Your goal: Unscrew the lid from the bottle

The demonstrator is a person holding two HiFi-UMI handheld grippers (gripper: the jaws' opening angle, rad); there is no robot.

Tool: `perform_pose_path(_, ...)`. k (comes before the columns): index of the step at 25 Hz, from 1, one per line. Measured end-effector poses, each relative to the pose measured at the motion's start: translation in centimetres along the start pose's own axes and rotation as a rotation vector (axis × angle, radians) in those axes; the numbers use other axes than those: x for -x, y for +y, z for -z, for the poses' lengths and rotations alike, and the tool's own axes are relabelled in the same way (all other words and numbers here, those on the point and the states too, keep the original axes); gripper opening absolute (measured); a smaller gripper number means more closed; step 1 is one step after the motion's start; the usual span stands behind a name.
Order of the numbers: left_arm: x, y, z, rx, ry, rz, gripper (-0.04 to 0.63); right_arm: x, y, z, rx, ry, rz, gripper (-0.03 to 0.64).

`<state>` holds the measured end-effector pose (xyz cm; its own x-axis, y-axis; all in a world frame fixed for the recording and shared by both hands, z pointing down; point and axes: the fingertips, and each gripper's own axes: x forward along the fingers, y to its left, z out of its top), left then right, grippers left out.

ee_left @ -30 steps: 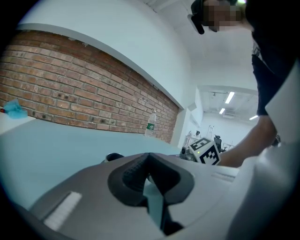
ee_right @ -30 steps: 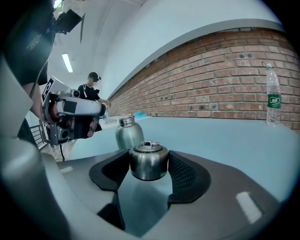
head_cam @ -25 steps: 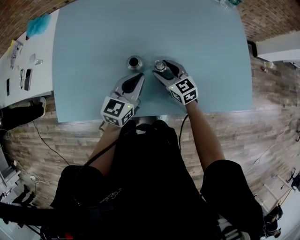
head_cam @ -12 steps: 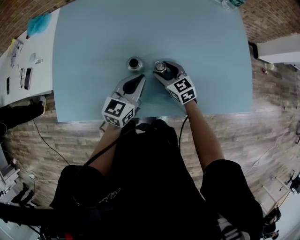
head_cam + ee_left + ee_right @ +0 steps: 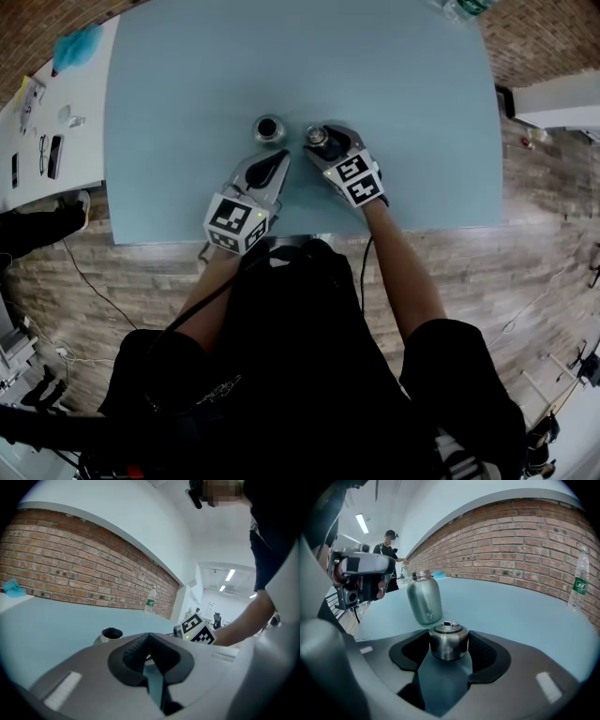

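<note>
Beside brick wall (image 5: 70, 550), blue table (image 5: 187, 75)

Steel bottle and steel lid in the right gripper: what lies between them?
Only bare pale blue table separates the open steel bottle and the round steel lid, as the head view shows.

The bottle (image 5: 269, 127) stands on the table (image 5: 187, 75), with the lid (image 5: 319, 137) just right of it between the right gripper's (image 5: 323, 142) jaws. The left gripper (image 5: 281, 156) sits before the bottle, apart from it. A plastic bottle (image 5: 580, 581) stands far behind the bottle, to its right.
</note>
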<state>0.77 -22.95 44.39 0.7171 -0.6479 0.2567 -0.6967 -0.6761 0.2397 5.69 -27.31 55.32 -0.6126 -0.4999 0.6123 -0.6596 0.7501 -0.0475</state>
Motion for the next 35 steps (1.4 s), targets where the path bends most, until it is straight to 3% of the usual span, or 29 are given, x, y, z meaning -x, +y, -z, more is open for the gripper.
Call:
perform_pose_path(8,0.1,-0.1,0.3,-0.004,0.009,-0.001,-0.002,-0.4,-0.1,1.2,0.019,0.108,0.016,0.264)
perform_pose_path(35,1.5,0.3,0.3,-0.005,0.006,-0.022,-0.002,-1.7,-0.7,1.6,-0.019,0.245,0.028,0.265)
